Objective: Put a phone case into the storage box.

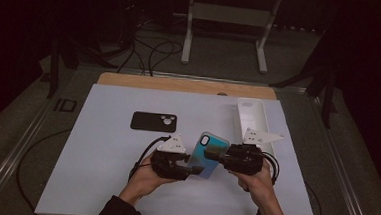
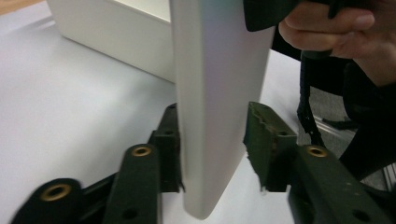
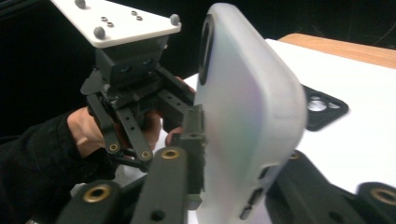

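Nearest the front edge of the tabletop, the person's two hands hold a phone case (image 1: 206,154) up off the white sheet (image 1: 99,182), between the two tongs. The left gripper (image 1: 187,168) has the case's lower end between its jaws: in the left gripper view one pad (image 2: 169,154) lies against the case (image 2: 215,116) while the other pad (image 2: 267,144) stands just off it, so these jaws are partly spread and not yet pinching. The right gripper (image 1: 221,157) meets the case from the opposite side. In the right gripper view its near pad (image 3: 194,140) touches the case (image 3: 247,126), yet the far pad is hidden behind it, so whether that grip is firm cannot be told. The case's long axis runs from near left to far right, tilted up, camera hole at the far end. Both hands are equally close, so the handover likely turns on the left jaws closing across the case's thickness. Farther back a black case (image 1: 153,121) lies flat mid-table, and a white tray (image 1: 252,116) sits toward the far right corner
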Tool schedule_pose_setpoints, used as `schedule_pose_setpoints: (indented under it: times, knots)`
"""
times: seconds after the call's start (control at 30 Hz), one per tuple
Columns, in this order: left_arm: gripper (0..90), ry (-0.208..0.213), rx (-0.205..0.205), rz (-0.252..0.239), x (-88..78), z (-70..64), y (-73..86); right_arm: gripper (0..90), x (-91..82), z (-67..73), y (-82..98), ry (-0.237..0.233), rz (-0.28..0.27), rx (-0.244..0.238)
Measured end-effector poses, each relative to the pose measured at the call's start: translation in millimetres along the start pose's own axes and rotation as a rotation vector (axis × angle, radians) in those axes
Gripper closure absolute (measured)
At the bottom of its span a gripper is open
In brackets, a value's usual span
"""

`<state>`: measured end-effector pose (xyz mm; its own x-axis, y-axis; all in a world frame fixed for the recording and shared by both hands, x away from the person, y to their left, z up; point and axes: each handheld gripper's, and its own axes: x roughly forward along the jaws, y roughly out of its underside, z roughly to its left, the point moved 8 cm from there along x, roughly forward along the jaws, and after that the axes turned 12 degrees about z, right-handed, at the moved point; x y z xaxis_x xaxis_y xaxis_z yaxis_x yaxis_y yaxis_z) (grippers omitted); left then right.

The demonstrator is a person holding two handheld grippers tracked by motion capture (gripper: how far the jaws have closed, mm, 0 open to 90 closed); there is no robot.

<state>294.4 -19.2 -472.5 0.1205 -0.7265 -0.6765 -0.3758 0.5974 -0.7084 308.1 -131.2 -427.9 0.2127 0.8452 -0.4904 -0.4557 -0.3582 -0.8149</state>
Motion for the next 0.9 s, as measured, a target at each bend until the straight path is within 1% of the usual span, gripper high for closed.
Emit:
schedule_pose_setpoints:
  times: [0.1, 0.13, 0.17, 0.2, 0.23, 0.3, 0.33, 0.37, 0.4, 0.43, 0.53, 0.57, 0.67, 0.77, 0.83, 0.9]
  knots:
    - [70.6, 0.010, 0.004, -0.004, 0.5, -0.7, 0.0, 59.8, -0.1, -2.2, 1.1, 0.034, 0.003, 0.001]
    - [72.8, 0.015, 0.004, -0.011, 0.5, -1.4, -0.6, 56.0, 0.0, -2.6, 1.1, 0.037, 0.003, 0.005]
    - [74.6, 0.015, 0.004, -0.011, 0.5, -1.4, -0.6, 56.0, 0.0, -2.6, 1.1, 0.037, 0.003, 0.005]
    - [77.2, 0.024, 0.008, -0.022, 0.3, -3.0, -1.9, 47.7, 0.4, -2.8, -0.1, 0.037, -0.006, 0.013]
    - [78.7, 0.029, 0.012, -0.028, 0.3, -4.0, -2.5, 44.6, 0.7, -2.4, -0.5, 0.034, -0.009, 0.016]
    - [80.2, 0.017, 0.020, -0.028, 0.4, -4.7, -3.2, 39.4, 1.8, -1.4, -2.1, 0.035, -0.018, 0.014]
    - [80.3, 0.011, 0.023, -0.029, 0.3, -4.7, -3.6, 37.0, 2.3, -1.3, -2.3, 0.043, -0.016, 0.013]
    - [80.4, -0.004, 0.028, -0.027, 0.1, -4.3, -3.7, 33.7, 3.1, -1.1, -2.5, 0.055, -0.011, 0.016]
    - [80.6, -0.016, 0.025, -0.026, -0.2, -3.5, -3.8, 29.8, 4.0, -2.2, -2.1, 0.085, -0.002, 0.011]
    - [80.6, -0.018, 0.024, -0.024, -0.7, -2.8, -3.4, 27.8, 4.6, -3.3, -1.5, 0.114, 0.007, 0.013]
    - [80.8, -0.043, 0.012, -0.032, -3.5, 0.4, -2.8, 20.5, 2.8, -5.8, -0.6, 0.174, 0.001, 0.029]
    - [80.8, -0.051, 0.008, -0.033, -4.7, 1.8, -2.4, 19.0, 1.9, -6.3, -0.6, 0.183, -0.002, 0.035]
    - [80.8, -0.096, -0.010, -0.040, -7.0, 6.6, -1.5, 14.1, -1.6, -8.2, -0.7, 0.208, -0.011, 0.056]
    - [80.8, -0.123, -0.027, -0.042, -7.2, 9.6, -1.0, 13.1, -3.6, -9.1, -1.5, 0.230, -0.015, 0.074]
    - [80.8, -0.136, -0.032, -0.043, -6.4, 10.6, -0.9, 13.4, -4.5, -8.8, -2.9, 0.245, -0.019, 0.084]
    - [80.8, -0.153, -0.031, -0.036, -5.7, 11.5, -0.2, 13.9, -5.5, -8.2, -5.3, 0.262, -0.029, 0.084]
